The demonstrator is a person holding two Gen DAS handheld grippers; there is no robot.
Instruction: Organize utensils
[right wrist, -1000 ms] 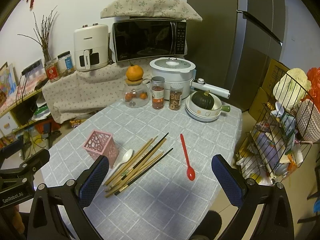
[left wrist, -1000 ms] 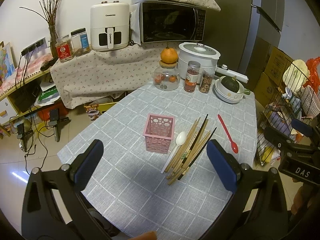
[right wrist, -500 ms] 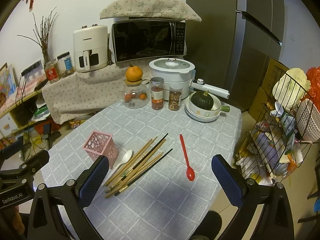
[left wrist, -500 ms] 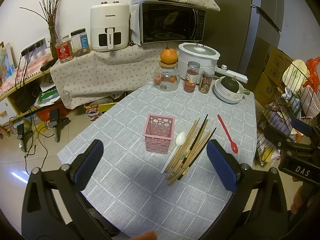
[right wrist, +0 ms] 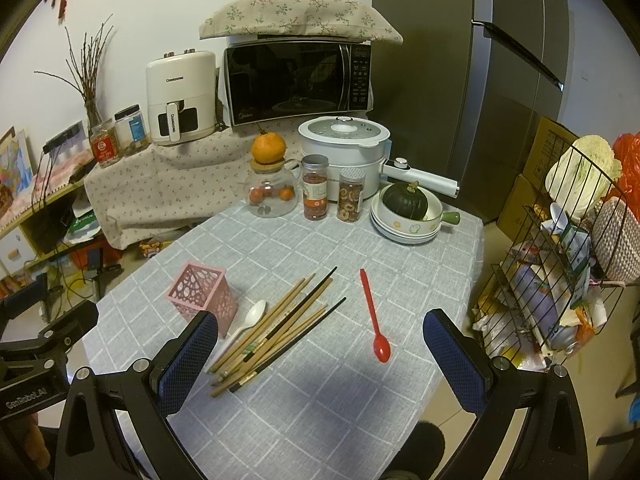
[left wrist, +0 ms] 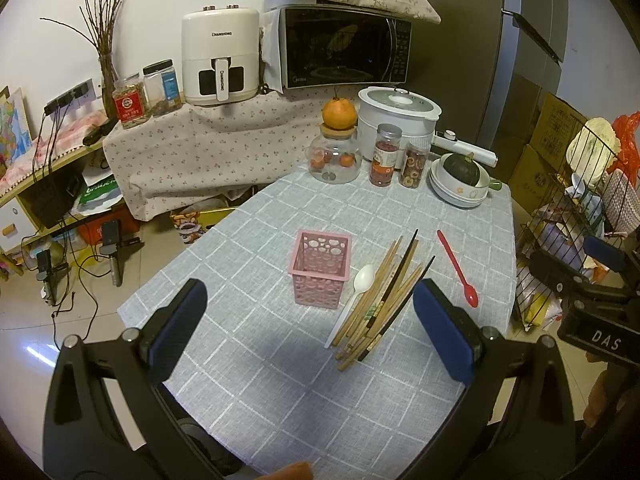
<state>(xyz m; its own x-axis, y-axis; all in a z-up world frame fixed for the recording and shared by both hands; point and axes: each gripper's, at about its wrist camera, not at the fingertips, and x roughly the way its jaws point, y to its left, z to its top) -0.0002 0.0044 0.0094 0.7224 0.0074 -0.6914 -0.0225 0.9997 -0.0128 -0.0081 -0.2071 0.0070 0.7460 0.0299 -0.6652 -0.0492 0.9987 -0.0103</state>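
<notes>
Writing shows in several places. At far left, on the cloth-covered shelf, a jar with a red label [left wrist: 128,102] stands beside a jar with a blue label [left wrist: 161,87]; their print is too small to read. Next comes a white air fryer [left wrist: 219,62] marked "CHANGHONG" on its front, then a black microwave [left wrist: 344,48] with a small "Midea" mark at its lower left corner and a flowered cloth on top.

On the table [left wrist: 280,380], under a grey checked cloth, the far row runs from a glass jar [left wrist: 334,160] with an orange on its lid, to two small labelled bottles [left wrist: 386,156] whose text is unreadable, a white cooker [left wrist: 398,120], and stacked bowls [left wrist: 460,190] holding a dark green squash.

Nearer, the pink holder [left wrist: 320,268] stands upright and holds nothing. Just right of it lies a white spoon [left wrist: 354,300], touching a loose bundle of wooden and black chopsticks [left wrist: 384,296]. A red spoon [left wrist: 458,268] lies apart to the right, bowl end toward the near edge.

The left tongs [left wrist: 308,328] hang released above the near part of the table, blue pads wide apart, grasping nothing. The right tongs [right wrist: 320,356] are likewise spread wide and hold nothing, with the chopsticks' near ends and the red spoon between their pads in view. From the left wrist, the right tool's body reads "DAS"; from the right wrist, the left tool's body reads "GenRobot.AI".

At far right stands a wire rack [right wrist: 560,280] of packages.
</notes>
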